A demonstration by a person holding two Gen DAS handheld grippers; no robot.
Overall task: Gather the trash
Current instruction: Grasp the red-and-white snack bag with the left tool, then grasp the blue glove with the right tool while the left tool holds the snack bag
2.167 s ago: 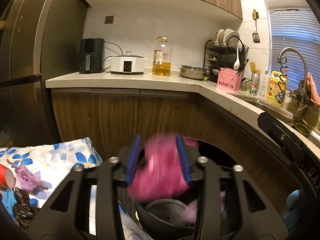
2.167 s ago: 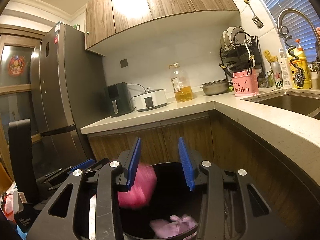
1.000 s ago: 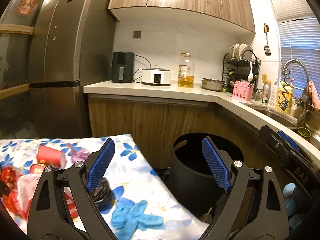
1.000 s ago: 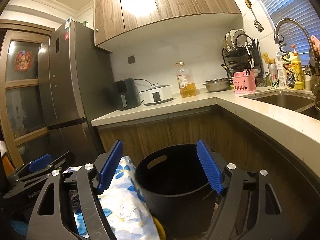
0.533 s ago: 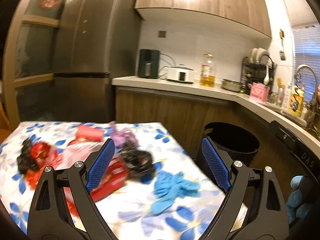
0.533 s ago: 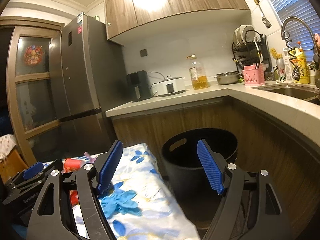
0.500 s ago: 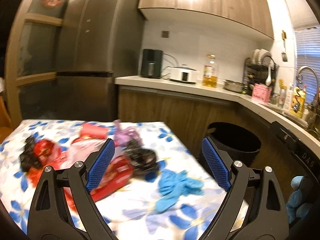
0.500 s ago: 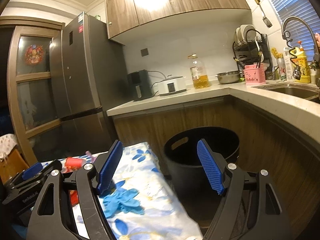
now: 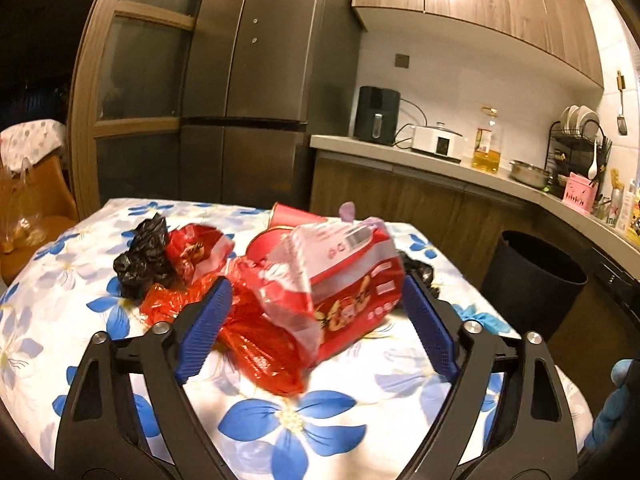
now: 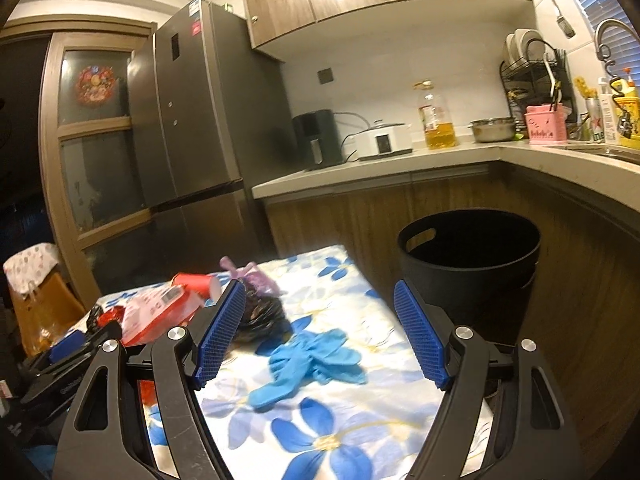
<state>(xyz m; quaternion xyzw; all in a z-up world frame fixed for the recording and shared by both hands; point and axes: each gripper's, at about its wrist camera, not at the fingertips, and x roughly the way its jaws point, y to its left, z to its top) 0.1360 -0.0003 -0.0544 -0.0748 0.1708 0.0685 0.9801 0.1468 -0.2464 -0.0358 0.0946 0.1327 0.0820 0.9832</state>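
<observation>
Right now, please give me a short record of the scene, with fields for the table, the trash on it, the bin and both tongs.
table: floral cloth covers it
trash near left: red snack bag, red wrappers, black plastic bag
trash near right: blue gloves, black crumpled bag
bin: black bin on the floor beside the table, below the counter
left tongs: jaws closing around the red snack bag, pads not yet pressing
right tongs: open, empty, aimed at the blue gloves
</observation>
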